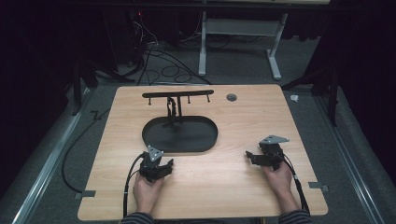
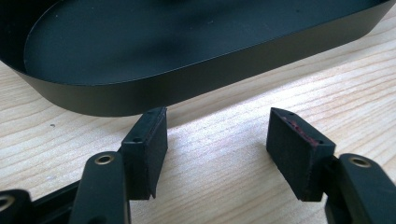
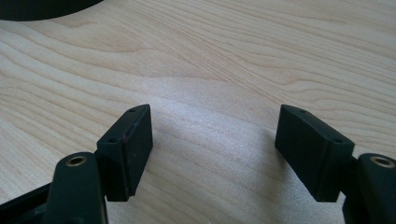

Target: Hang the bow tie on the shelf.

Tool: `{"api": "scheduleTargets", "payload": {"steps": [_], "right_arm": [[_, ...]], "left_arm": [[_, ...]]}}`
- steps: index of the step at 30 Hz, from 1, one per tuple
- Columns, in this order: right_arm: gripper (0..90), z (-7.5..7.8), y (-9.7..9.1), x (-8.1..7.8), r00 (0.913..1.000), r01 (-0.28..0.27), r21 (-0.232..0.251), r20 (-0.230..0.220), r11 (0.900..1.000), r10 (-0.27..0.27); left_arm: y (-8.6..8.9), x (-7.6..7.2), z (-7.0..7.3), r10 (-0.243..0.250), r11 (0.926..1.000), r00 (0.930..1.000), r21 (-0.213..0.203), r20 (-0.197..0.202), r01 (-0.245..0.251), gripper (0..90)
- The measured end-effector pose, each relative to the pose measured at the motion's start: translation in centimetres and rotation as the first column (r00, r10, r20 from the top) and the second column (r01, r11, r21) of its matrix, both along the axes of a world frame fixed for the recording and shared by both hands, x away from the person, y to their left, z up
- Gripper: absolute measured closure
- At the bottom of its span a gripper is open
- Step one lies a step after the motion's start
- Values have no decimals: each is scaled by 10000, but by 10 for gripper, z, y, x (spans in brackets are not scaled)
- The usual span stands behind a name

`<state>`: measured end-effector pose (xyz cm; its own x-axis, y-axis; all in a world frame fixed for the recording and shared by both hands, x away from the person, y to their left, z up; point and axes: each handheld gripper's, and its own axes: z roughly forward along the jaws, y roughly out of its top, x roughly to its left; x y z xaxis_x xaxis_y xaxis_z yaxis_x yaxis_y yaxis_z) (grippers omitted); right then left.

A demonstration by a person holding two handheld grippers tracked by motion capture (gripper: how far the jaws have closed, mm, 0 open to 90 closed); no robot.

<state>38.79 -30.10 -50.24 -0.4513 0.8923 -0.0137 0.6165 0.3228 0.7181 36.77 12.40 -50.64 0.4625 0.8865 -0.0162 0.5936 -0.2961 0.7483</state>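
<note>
- Left gripper (image 1: 161,169) w/ grey three-cornered plate on top: held low over the light wooden desk (image 1: 224,186), near-left part, just short of the black oval metal tray (image 1: 205,140).
- Left gripper view: jaws well apart, nothing between them, only bare wood grain. Pads (image 2: 152,144) hover right by the tray's near wall (image 2: 140,95), not touching it.
- Tray sits mid-desk, shallow, dark inside; a thin black post w/ a crossbar rack (image 1: 177,94) rises from its far end, small pegs hanging off the bar.
- Right gripper (image 1: 252,157): near-right part of the desk, well apart from the tray, pointing toward desk centre. Person's hand (image 1: 279,175) wrapped round it from behind.
- Right gripper view: jaws wide apart too, holding nothing, pads (image 3: 135,140) over bare wood; tray edge (image 3: 42,9) just peeks in at top left corner.
- Small round grey grommet (image 1: 231,97) at far edge of desk, right of the rack.
</note>
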Motion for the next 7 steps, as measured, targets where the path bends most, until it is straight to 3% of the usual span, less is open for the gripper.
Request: {"api": "scheduleTargets", "payload": {"steps": [7], "right_arm": [[287, 0, 0, 0, 10000, 0, -5, -15, 10000, 0]], "left_arm": [[0, 0, 0, -16, 10000, 10000, 19, -14, 16, 387]]}}
